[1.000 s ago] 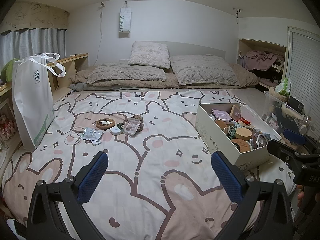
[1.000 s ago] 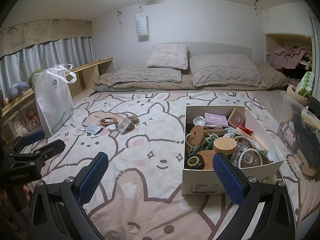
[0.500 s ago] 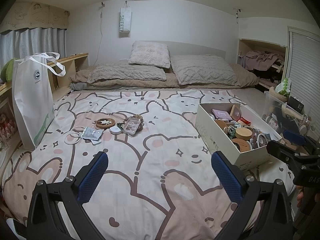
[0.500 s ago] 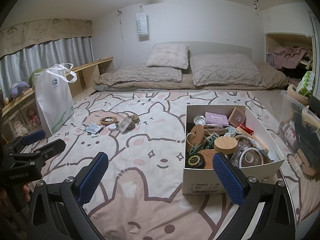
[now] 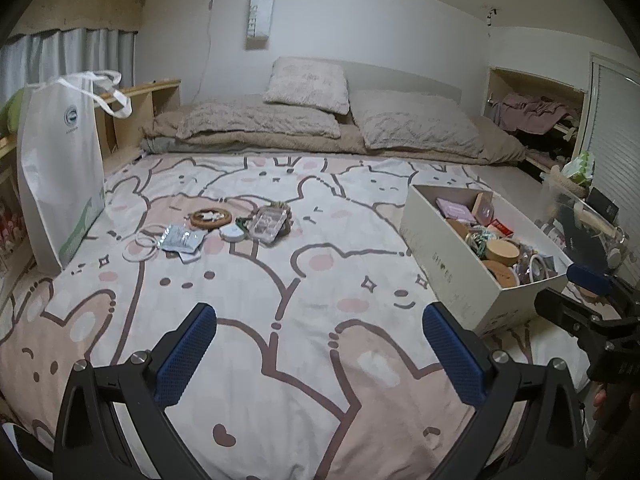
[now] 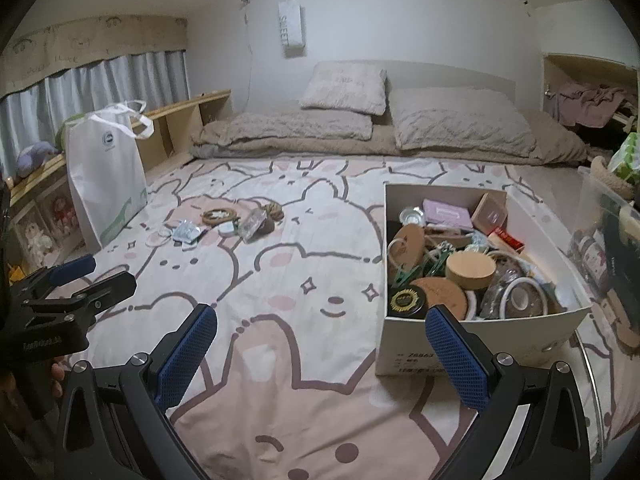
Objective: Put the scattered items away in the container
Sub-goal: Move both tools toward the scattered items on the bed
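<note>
1. Left gripper (image 5: 320, 350): lower centre of the left wrist view, jaws spread wide, nothing between them, above the bedspread (image 5: 248, 320).
2. Right gripper (image 6: 320, 350): lower centre of the right wrist view, jaws wide apart, nothing held.
3. Cardboard box (image 6: 404, 344): centre right, on the bedspread, crowded with lids and jars.
4. Scattered items (image 5: 224, 228): centre left, loose cluster comprising wooden ring (image 5: 211, 217), foil packet (image 5: 180, 238), clear case (image 5: 267, 224).
5. White tote bag (image 5: 60, 160): upright, left edge.
</note>
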`<action>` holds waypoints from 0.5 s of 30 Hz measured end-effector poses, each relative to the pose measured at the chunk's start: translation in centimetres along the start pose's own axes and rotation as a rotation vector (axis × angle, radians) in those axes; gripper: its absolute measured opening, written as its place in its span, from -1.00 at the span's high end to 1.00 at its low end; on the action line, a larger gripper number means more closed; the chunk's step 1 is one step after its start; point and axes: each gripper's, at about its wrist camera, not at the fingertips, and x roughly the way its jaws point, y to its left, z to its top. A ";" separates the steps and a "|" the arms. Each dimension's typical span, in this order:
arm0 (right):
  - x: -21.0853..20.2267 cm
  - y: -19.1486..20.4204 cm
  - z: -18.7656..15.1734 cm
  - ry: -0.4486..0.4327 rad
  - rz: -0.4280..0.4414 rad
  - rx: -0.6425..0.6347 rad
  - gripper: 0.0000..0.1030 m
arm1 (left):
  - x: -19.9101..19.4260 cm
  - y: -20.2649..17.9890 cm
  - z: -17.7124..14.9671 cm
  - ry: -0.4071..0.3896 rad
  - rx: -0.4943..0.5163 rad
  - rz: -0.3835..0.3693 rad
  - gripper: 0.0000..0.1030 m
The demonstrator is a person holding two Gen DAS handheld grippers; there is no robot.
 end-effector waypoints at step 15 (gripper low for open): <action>5.2 1.7 -1.3 0.126 0.024 -0.042 -1.00 | 6.4 4.1 -2.0 0.141 -0.127 0.037 -1.00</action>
